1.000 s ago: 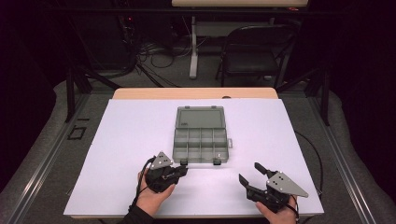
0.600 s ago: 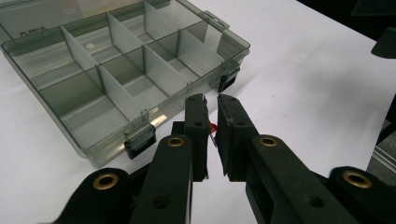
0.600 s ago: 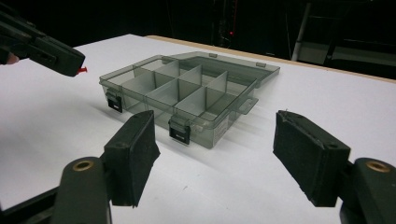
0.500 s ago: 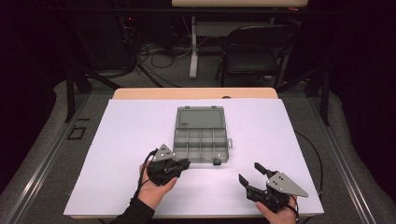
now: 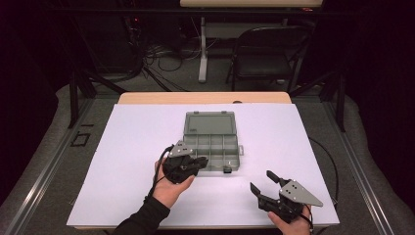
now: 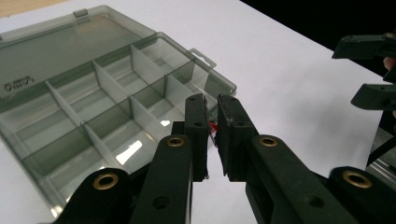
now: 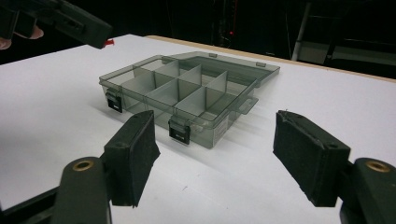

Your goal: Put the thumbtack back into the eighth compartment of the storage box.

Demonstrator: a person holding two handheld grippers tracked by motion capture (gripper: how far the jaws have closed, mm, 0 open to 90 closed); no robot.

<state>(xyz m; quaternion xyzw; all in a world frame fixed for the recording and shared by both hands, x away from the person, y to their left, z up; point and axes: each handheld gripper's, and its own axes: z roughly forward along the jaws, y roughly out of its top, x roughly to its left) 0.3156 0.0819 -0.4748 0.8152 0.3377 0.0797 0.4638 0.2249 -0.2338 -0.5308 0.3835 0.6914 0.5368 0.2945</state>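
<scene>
Nearest us, the right gripper (image 5: 266,183) sits at the tabletop's (image 5: 137,137) front edge, near-right of the organizer box (image 5: 212,142) and well apart from it — its jaws spread wide with nothing between them, seen clearly in the right gripper view (image 7: 212,154). The left gripper (image 5: 200,161) is held in a hand (image 5: 169,183) at the box's front-left corner, just beside the rim. Its jaws are nearly closed, pinching a small red piece (image 6: 213,127) — too small for us to tell what it is. The box itself lies at the middle of the white tabletop, smoky clear plastic, lid open and lying flat on the far side, and the divided compartments look empty. Behind the tabletop, beyond the box, a dark folding chair (image 5: 264,54) and floor cables (image 5: 161,58).
</scene>
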